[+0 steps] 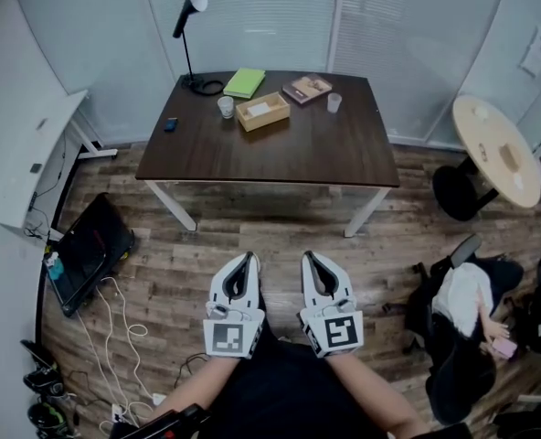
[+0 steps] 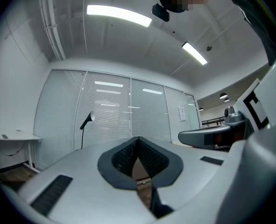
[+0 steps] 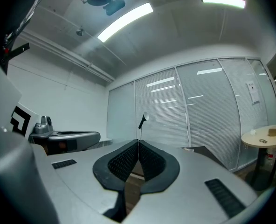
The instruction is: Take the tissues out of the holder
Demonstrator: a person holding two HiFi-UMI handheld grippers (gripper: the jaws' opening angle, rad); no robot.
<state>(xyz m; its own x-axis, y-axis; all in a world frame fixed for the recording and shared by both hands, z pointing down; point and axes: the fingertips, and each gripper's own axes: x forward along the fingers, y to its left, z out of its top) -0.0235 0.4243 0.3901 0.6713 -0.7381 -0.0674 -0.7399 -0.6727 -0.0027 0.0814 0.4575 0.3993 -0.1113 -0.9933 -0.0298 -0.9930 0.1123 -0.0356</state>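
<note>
Well ahead of both jaws stands one dark surface bearing one lamp, two books, one tissue holder and two cups. The holder lies flat, opening upward, its long axis crosswise to the jaws, right end angled slightly away. The left gripper and right gripper have their jaws pressed together, empty.

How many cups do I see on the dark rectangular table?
2. The left cup stands just left of the tissue holder; the right cup stands beside the brown book, toward the right edge of the table. None looks hidden.
</note>
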